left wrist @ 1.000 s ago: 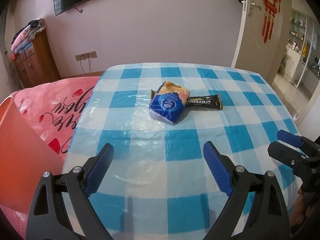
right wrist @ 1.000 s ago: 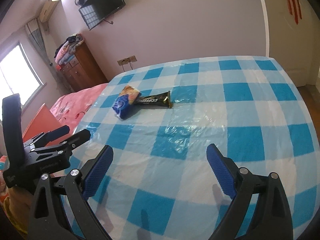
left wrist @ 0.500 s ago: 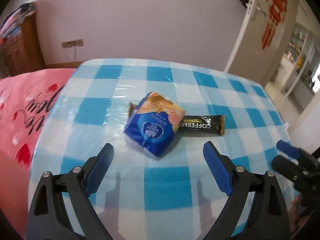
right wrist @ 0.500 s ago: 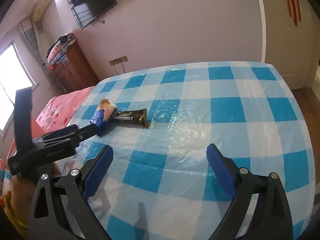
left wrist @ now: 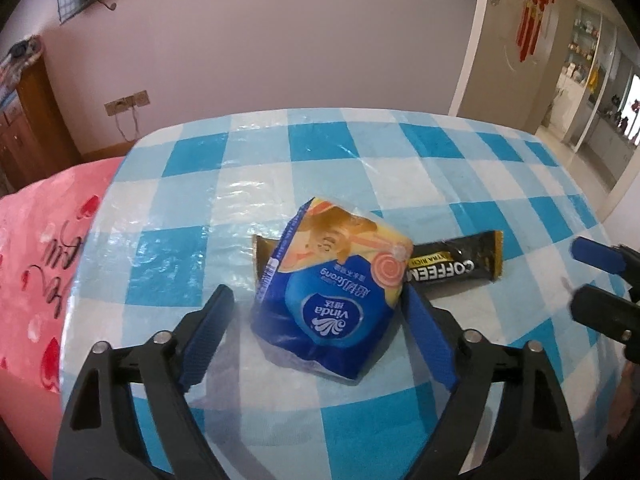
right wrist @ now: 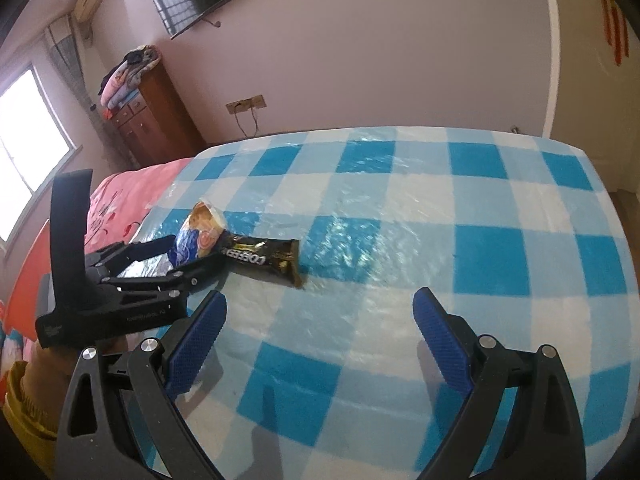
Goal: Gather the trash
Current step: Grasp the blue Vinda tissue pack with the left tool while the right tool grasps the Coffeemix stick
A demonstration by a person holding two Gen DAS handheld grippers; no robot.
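**Tissue pack between open fingers**

The left gripper (left wrist: pixel 316 312), spread wide, bracketed a crinkled blue-and-orange plastic tissue pack (left wrist: pixel 330 300) (printed "Vinda") on the glossy blue-and-white checked tablecloth (left wrist: pixel 360 184). A black foil coffee sachet (left wrist: pixel 456 268) lay partly beneath it. The right gripper (right wrist: pixel 320 316) gaped empty.

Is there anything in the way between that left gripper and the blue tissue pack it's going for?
Nothing visible. The left gripper is open, its fingers already either side of the blue tissue pack. The black coffee wrapper lies partly under the pack's far end, beyond the fingers, not between them.
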